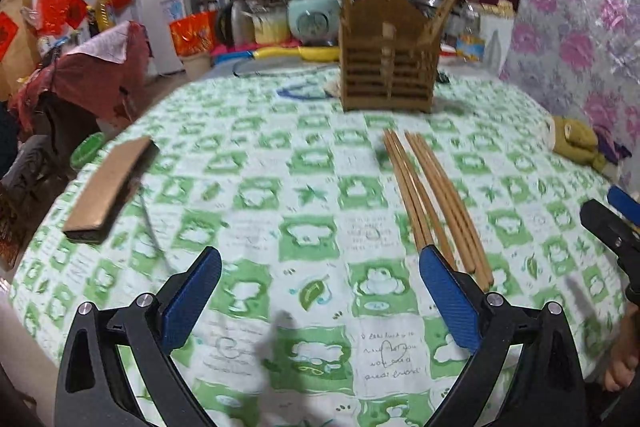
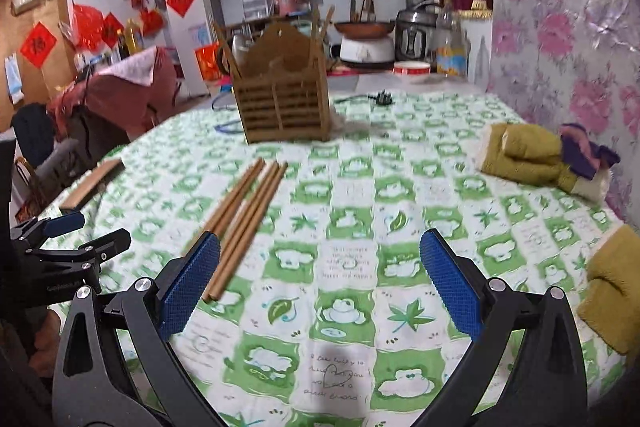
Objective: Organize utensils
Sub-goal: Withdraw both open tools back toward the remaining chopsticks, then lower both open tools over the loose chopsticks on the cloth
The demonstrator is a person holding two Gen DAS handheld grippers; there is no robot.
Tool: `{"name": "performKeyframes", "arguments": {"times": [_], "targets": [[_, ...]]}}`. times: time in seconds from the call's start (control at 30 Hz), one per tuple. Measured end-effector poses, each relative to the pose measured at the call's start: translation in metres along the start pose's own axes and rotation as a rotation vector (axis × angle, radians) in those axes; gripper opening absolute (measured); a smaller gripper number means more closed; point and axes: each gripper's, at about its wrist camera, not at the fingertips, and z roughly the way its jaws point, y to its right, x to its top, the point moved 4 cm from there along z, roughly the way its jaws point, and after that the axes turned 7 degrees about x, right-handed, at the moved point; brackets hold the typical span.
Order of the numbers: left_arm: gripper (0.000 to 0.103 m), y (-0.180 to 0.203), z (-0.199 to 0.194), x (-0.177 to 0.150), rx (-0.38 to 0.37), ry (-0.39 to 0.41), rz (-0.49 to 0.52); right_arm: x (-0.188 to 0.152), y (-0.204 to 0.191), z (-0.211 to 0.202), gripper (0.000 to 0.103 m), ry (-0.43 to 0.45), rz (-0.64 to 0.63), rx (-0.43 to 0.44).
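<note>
Several wooden chopsticks (image 1: 432, 199) lie side by side on the green-and-white tablecloth; they also show in the right wrist view (image 2: 244, 219). A slatted wooden utensil holder (image 1: 386, 67) stands upright beyond them, with a few sticks in it (image 2: 284, 103). My left gripper (image 1: 320, 303) is open and empty, its right fingertip just over the near chopstick ends. My right gripper (image 2: 320, 283) is open and empty, its left finger beside the near chopstick ends. Each gripper shows at the edge of the other's view.
A brown rectangular block (image 1: 108, 187) lies at the table's left edge (image 2: 92, 183). Yellow-green gloves (image 2: 532, 155) lie at the right by the flowered wall, another (image 2: 612, 287) near my right gripper. A black plug (image 2: 380, 99) lies behind the holder. Cookers and clutter stand at the back.
</note>
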Motion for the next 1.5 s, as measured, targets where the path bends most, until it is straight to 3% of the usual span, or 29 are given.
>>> {"name": "performKeyframes", "arguments": {"times": [0.47,0.63,0.7,0.8,0.83,0.93,1.0,1.17,1.5], "targets": [[0.097,0.036,0.03,-0.007,-0.067,-0.112,0.117,-0.005,0.013,0.023,0.097,-0.085,0.042,0.032],[0.097,0.036,0.044,-0.006,-0.074,-0.188,0.125,-0.007,0.016,0.027,0.097,-0.106,0.068,0.046],[0.097,0.026,0.047,-0.002,-0.038,-0.198,0.099,-0.008,0.017,0.028,0.097,-0.11,0.072,0.046],[0.097,0.002,0.052,0.001,0.075,-0.187,0.045,-0.008,0.017,0.028,0.097,-0.111,0.069,0.045],[0.097,-0.009,0.055,0.002,0.109,-0.188,0.014,-0.008,0.016,0.028,0.097,-0.113,0.061,0.044],[0.097,-0.022,0.058,0.0,0.023,-0.213,-0.073,-0.012,0.008,0.03,0.097,-0.132,0.009,0.037],[0.097,-0.026,0.059,0.001,0.01,-0.211,-0.103,-0.016,-0.004,0.035,0.097,-0.164,-0.058,0.033],[0.097,-0.018,0.059,0.001,0.032,-0.218,-0.063,-0.023,-0.03,0.042,0.097,-0.243,-0.181,0.047],[0.097,-0.018,0.058,0.0,0.014,-0.211,-0.066,-0.027,-0.059,0.064,0.097,-0.372,-0.284,0.056]]}}
